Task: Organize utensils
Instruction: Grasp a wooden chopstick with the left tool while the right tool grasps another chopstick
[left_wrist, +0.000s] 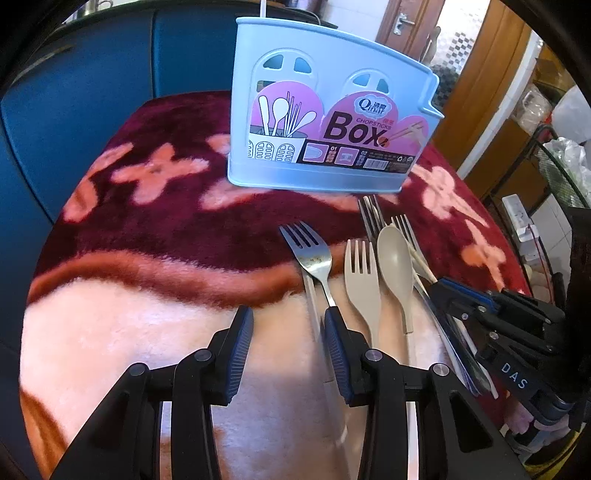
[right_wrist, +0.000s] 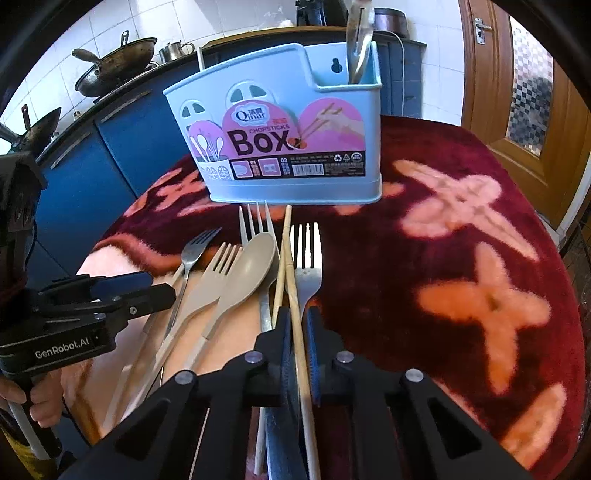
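**A:** On a plush maroon blanket (right_wrist: 461, 258) with pink flowers, a pale blue chopsticks box (right_wrist: 280, 122) stands upright at the far side, its pink "Box" label facing the cameras. One metal utensil (right_wrist: 360, 44), too blurred to name, pokes from its narrow right-hand compartment.

**B:** And the loose cutlery?

**A:** Laid in a row just in front of the box, handles toward the person: a steel fork (left_wrist: 308, 251), a beige plastic fork (left_wrist: 362, 273), a beige spoon (left_wrist: 395, 266), a pair of wooden chopsticks (right_wrist: 286, 266) and another steel fork (right_wrist: 306, 258), with one more fork partly hidden under the spoon.

**B:** The right gripper?

**A:** The right gripper (right_wrist: 297, 332) is clenched, blue pads nipping one wooden chopstick along its shaft; the second chopstick lies crossed just beside it, outside the pads.

**B:** The left?

**A:** The left gripper (left_wrist: 288, 332) hangs low over the pale part of the blanket, jaws parted and empty. Its right finger (left_wrist: 338, 350) sits over the handle of the steel fork; whether it touches, I cannot tell. A hand (right_wrist: 40, 402) grips its handle at the edge of the right wrist view.
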